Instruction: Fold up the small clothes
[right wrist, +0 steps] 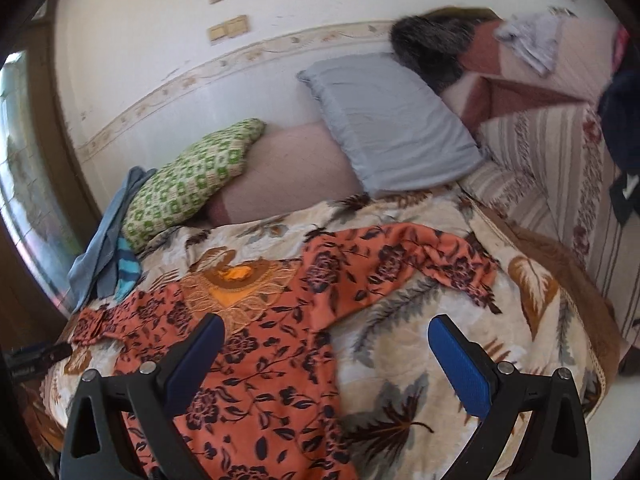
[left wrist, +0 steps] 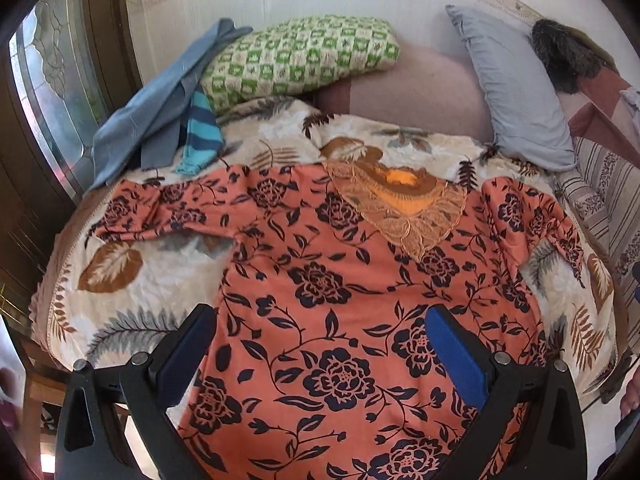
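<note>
An orange top with dark flower print [left wrist: 340, 300] [right wrist: 256, 380] lies spread flat on the leaf-patterned blanket [left wrist: 132, 280] [right wrist: 420, 360], front up, both sleeves stretched out sideways. Its embroidered neckline [left wrist: 400, 204] [right wrist: 236, 284] points to the far side. My left gripper [left wrist: 320, 316] hovers open above the lower body of the top, nothing between its blue pads. My right gripper [right wrist: 324, 328] is open too, above the top's right edge, below the right sleeve [right wrist: 420, 260]. Neither touches the cloth.
At the far left lie a blue-grey garment [left wrist: 152, 112] and a turquoise striped piece [left wrist: 200, 136]. Behind are a green checked pillow [left wrist: 300, 56], a grey pillow [left wrist: 516, 92] and a dark furry thing [left wrist: 564, 52]. A striped sofa cover [right wrist: 540, 168] runs on the right.
</note>
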A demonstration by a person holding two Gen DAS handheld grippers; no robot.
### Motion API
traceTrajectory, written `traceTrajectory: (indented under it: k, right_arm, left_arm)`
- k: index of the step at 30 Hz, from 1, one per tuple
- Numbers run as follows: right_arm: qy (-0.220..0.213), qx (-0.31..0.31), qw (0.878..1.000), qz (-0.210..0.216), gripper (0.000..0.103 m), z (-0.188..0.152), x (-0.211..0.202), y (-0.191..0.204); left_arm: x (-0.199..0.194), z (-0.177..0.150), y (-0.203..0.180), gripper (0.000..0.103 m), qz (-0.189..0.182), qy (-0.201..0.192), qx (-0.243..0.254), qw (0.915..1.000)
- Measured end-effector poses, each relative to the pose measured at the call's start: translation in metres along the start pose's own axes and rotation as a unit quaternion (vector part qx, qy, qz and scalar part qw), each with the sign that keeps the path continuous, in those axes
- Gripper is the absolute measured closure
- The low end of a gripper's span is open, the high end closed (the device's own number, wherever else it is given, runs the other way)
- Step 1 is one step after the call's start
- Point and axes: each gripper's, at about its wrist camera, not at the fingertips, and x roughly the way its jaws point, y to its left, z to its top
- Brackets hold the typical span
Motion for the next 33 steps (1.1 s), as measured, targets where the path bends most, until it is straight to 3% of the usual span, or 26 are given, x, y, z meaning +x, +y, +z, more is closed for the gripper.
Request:
traceTrajectory:
  k: [3,6,8,15,17,20,23,24,25,27,28,29,31,33]
  right_arm:
    - [0.023,0.14,0.99,0.022,0.0,0.004,0.039,-0.085]
    - [0.033,0.253,0.965,0.063,0.0,0.008,0.076,-0.145]
    - [0.039,0.315,0.944,0.089,0.001,0.009,0.103,-0.169]
    - [0.047,0.474,0.871,0.119,0.011,0.001,0.188,-0.219]
    - [0.045,0.497,0.861,0.1,0.013,-0.001,0.203,-0.226]
    - [0.012,0.506,0.859,0.083,0.015,0.009,0.211,-0.23]
    - [0.009,0.511,0.858,0.048,0.03,0.016,0.225,-0.234]
    - [0.001,0.511,0.859,0.036,0.042,0.017,0.226,-0.236]
    - [-0.005,0.51,0.86,0.025,0.062,0.017,0.229,-0.238]
    - [-0.007,0.527,0.85,0.027,0.081,0.009,0.23,-0.246]
    - [-0.012,0.537,0.842,0.043,0.083,0.005,0.229,-0.248]
    - [-0.017,0.536,0.843,0.055,0.084,0.002,0.224,-0.247]
    - [-0.029,0.509,0.858,0.059,0.087,0.007,0.212,-0.239]
    - [-0.039,0.495,0.864,0.083,0.088,0.018,0.199,-0.23]
  left_arm:
    - [0.025,-0.005,-0.008,0.0,0.013,0.018,0.007,0.9997]
    - [0.043,-0.001,-0.014,0.0,0.015,0.032,0.01,0.9993]
    - [0.054,0.004,-0.018,0.0,0.009,0.041,0.012,0.999]
    - [0.081,0.008,-0.036,0.0,0.021,0.059,0.034,0.9974]
    - [0.085,0.009,-0.038,0.0,0.027,0.062,0.041,0.9969]
    - [0.088,0.011,-0.04,0.0,0.028,0.064,0.043,0.9966]
    - [0.091,0.012,-0.041,0.0,0.027,0.066,0.04,0.9966]
    - [0.092,0.012,-0.041,0.0,0.026,0.068,0.039,0.9966]
    - [0.093,0.012,-0.041,0.0,0.026,0.07,0.039,0.9964]
    - [0.092,0.012,-0.04,0.0,0.025,0.072,0.039,0.9963]
    - [0.092,0.011,-0.04,0.0,0.025,0.072,0.04,0.9963]
    - [0.091,0.012,-0.039,0.0,0.026,0.071,0.04,0.9963]
    - [0.089,0.013,-0.036,0.0,0.027,0.069,0.036,0.9966]
    - [0.086,0.014,-0.031,0.0,0.023,0.067,0.027,0.9971]
